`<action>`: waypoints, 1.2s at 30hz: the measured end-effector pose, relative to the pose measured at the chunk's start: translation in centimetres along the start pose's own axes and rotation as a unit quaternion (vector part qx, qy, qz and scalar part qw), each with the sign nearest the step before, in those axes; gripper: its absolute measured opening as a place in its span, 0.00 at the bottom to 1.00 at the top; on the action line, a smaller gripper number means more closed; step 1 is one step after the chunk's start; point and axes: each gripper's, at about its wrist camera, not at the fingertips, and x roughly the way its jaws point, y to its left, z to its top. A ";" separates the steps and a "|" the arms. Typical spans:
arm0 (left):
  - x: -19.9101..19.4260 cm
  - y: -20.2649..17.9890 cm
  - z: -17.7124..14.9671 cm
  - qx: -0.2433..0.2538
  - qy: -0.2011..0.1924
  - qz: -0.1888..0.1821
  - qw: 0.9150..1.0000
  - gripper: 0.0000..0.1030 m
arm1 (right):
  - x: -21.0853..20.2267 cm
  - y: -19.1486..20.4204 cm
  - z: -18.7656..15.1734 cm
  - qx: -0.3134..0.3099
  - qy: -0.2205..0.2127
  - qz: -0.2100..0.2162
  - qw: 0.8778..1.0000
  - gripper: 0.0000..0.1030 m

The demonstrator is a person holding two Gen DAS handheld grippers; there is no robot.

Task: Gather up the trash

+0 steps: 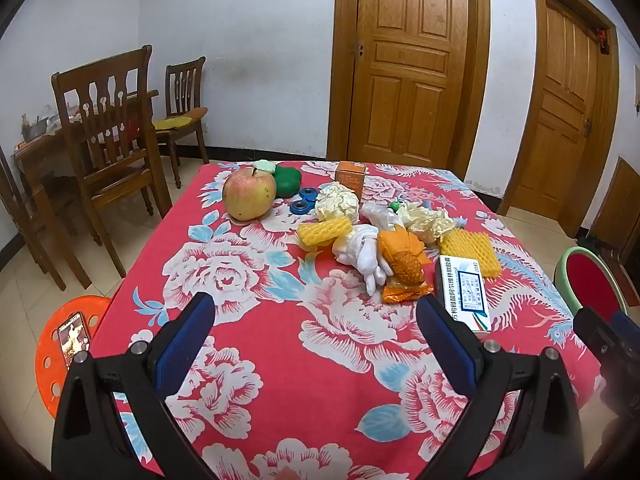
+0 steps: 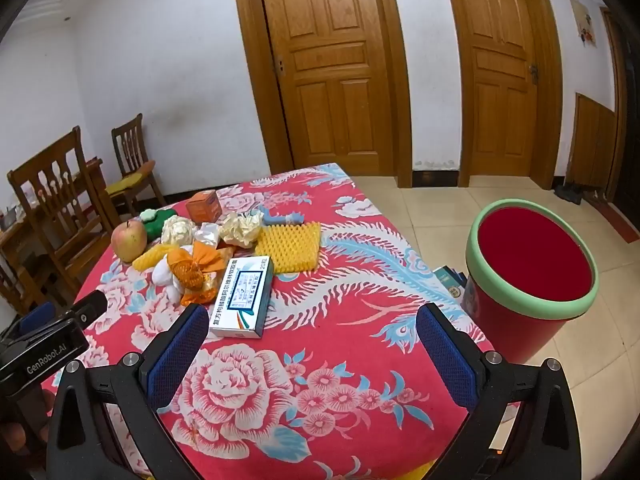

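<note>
Grippers both idle: left gripper has its jaws spread wide with nothing between them, hovering over bare tablecloth short of the pile; right gripper is equally wide and empty, near the table's right edge.

Trash sits mid-table in one clump: white medicine box nearest, orange wrapper on a white glove, two yellow foam nets, crumpled cream paper wads. Bin, red with a green rim, stands on the floor off the right side of the table, mouth clear.

Risks as I read it:
- Non-trash mixed in: apple, green toy, blue spinner, orange carton sit right behind the wads. A deep reach could grab or knock them; the apple may roll.
- Wrapper, glove and net overlap, so a pinch on one likely drags its neighbours.
- Medicine box lies flat; a top-down pinch may slip or bunch the loose cloth and shift everything.
- Bin is below table level, so light foam or paper released early could miss the rim.
- Both tools are close together; crossing over risks a clash.
</note>
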 end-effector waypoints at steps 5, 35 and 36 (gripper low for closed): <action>0.0 0.0 0.0 0.000 0.000 0.000 1.000 0.97 | 0.1 0.0 0.0 0.001 0.002 0.000 1.000 1.00; 0.0 0.2 -0.2 0.000 0.002 -0.001 1.000 0.97 | 0.2 0.0 -0.3 0.001 0.003 0.001 1.000 1.00; 0.0 0.2 -0.2 0.000 0.002 -0.001 1.000 0.97 | 0.2 0.0 -0.3 0.001 0.003 0.000 1.000 1.00</action>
